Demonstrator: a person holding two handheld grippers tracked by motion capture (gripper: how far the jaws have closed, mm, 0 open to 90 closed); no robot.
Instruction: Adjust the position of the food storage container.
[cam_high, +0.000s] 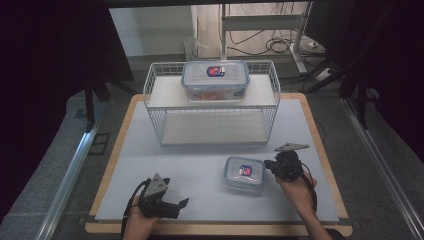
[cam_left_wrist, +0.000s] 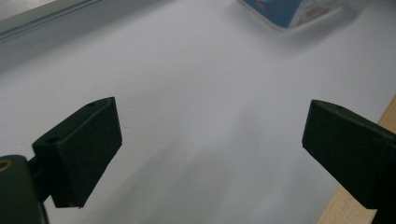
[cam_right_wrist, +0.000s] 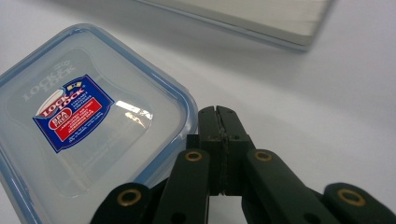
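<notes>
A small clear food box with a blue-rimmed lid and a red and blue label (cam_high: 244, 173) (cam_right_wrist: 88, 121) lies on the white mat, right of centre. My right gripper (cam_high: 268, 164) (cam_right_wrist: 218, 112) is shut with nothing between its jaws, and its tips sit right at the box's right edge; I cannot tell whether they touch it. My left gripper (cam_high: 178, 204) (cam_left_wrist: 210, 123) rests low near the front left of the mat. Its jaws stand wide open over bare mat, with nothing between them. A corner of the small box (cam_left_wrist: 280, 9) lies far ahead of it.
A white wire rack (cam_high: 156, 97) stands at the back of the mat, and its lower shelf board (cam_right_wrist: 261, 18) lies ahead of my right gripper. A larger lidded box (cam_high: 215, 79) sits on the rack's top shelf. The wooden table edge (cam_left_wrist: 355, 210) runs close to my left gripper.
</notes>
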